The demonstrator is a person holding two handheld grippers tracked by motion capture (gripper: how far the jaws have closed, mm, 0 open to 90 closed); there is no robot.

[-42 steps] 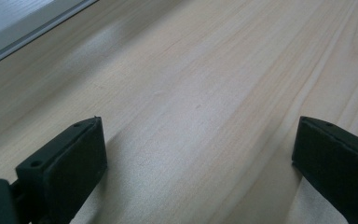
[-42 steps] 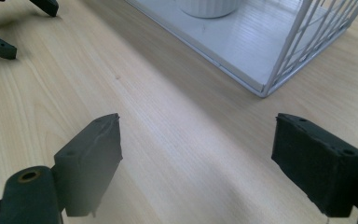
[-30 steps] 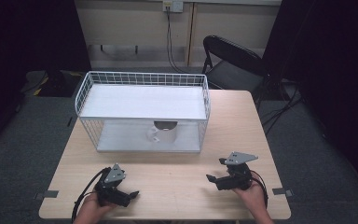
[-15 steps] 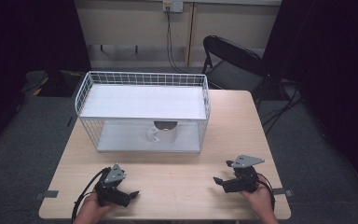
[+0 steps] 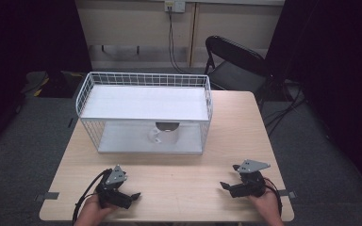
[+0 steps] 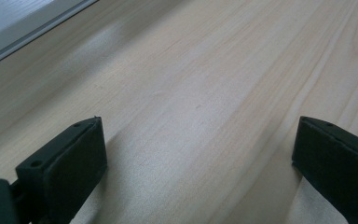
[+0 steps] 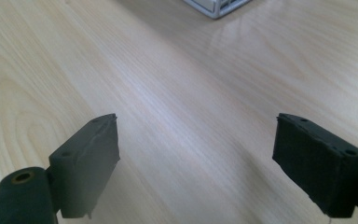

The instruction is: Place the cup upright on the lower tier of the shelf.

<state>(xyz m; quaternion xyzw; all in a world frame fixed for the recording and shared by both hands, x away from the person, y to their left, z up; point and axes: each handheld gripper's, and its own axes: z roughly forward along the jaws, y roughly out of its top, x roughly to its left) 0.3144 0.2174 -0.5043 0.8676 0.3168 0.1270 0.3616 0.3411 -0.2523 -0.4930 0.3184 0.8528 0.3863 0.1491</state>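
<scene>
Evidently nothing is gripped yet. Left gripper [image 5: 131, 195] and right gripper [image 5: 227, 187] rest near the table's [image 5: 184, 183] front edge, jaws wide apart. White mug [image 5: 166, 135] stands on the wire rack's [image 5: 143, 110] lower shelf, well apart. Next likely: a low reach under the upper shelf.

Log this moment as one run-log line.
left gripper: open, empty, near table edge | right gripper: open, empty, near table edge | mug: lower shelf of wire rack, untouched

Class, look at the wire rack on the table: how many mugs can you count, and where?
1. A white mug stands on the lower shelf of the rack, right of its middle, under the upper shelf. That shelf may hide others.
</scene>
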